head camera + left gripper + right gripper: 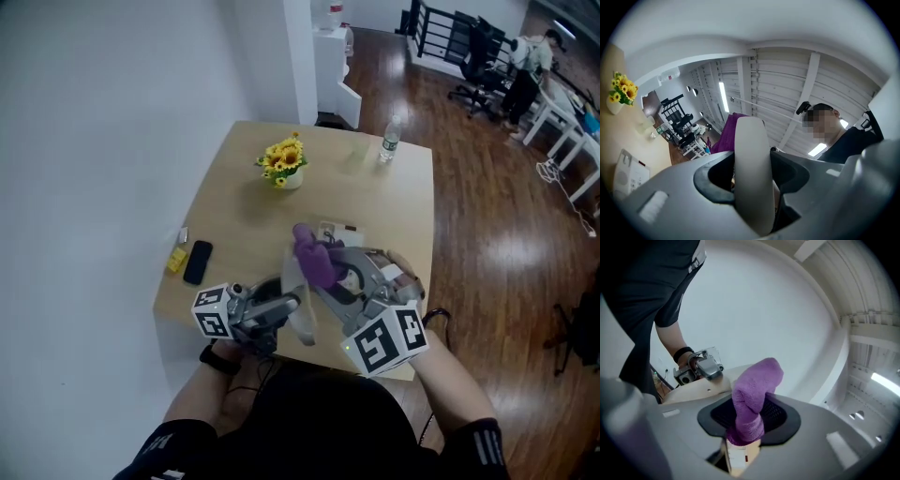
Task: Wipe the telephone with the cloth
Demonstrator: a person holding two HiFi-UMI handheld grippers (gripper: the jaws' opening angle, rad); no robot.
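1 handset (751, 140), L hand-held gripper (752, 183); 1 cloth (752, 394), R hand-held gripper (745, 430).

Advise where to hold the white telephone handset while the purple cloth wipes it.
Hold the white telephone handset on its slim middle, coming from the side across its narrow width, much as the left tool grips it. That likely leaves both long ends sticking out free for the purple cloth pinched in the right tool.
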